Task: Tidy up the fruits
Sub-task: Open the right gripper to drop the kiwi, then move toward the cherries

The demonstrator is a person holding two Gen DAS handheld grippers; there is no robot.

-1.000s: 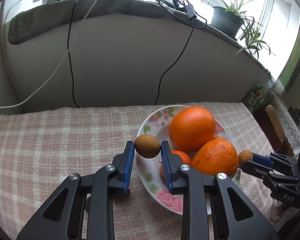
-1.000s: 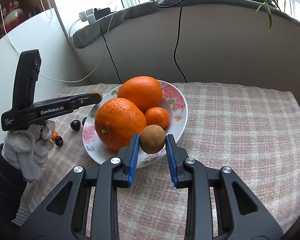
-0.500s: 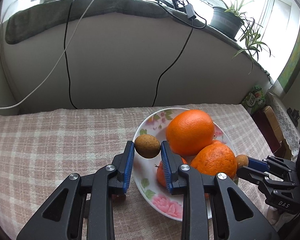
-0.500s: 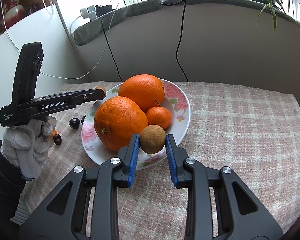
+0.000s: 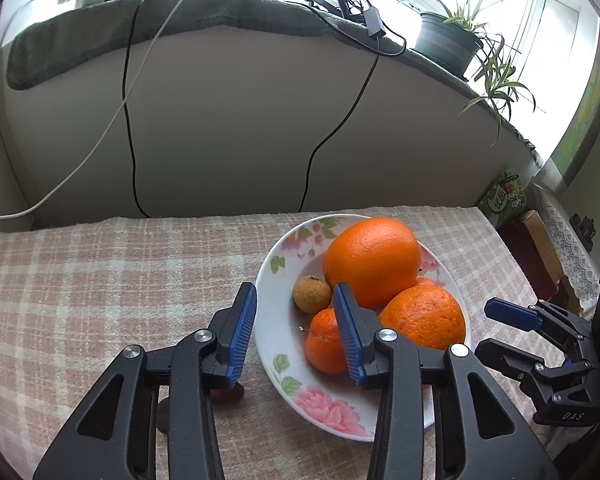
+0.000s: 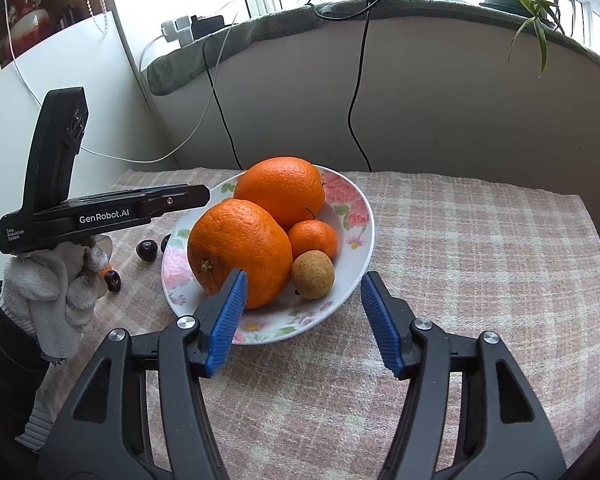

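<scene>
Both grippers empty, all visible round fruit sits in the plate.

My left gripper (image 5: 294,328) has its jaws apart over the near-left rim of the floral plate (image 5: 324,412); nothing between the pads. My right gripper (image 6: 302,322) has jaws spread wide at the plate's (image 6: 356,264) near edge, also holding nothing. In the plate: two big oranges (image 6: 240,252) (image 6: 280,190), a small mandarin (image 6: 313,239), and two small brown fruits, one on each side: left-view brown fruit (image 5: 312,294) lies beside the far orange and above the mandarin (image 5: 326,342); right-view brown fruit (image 6: 313,275) touches the near orange and mandarin. Dark cherries (image 6: 146,249) lie on the checked tablecloth (image 6: 480,264) just outside the plate, near my gloved left hand (image 6: 56,280).
</scene>
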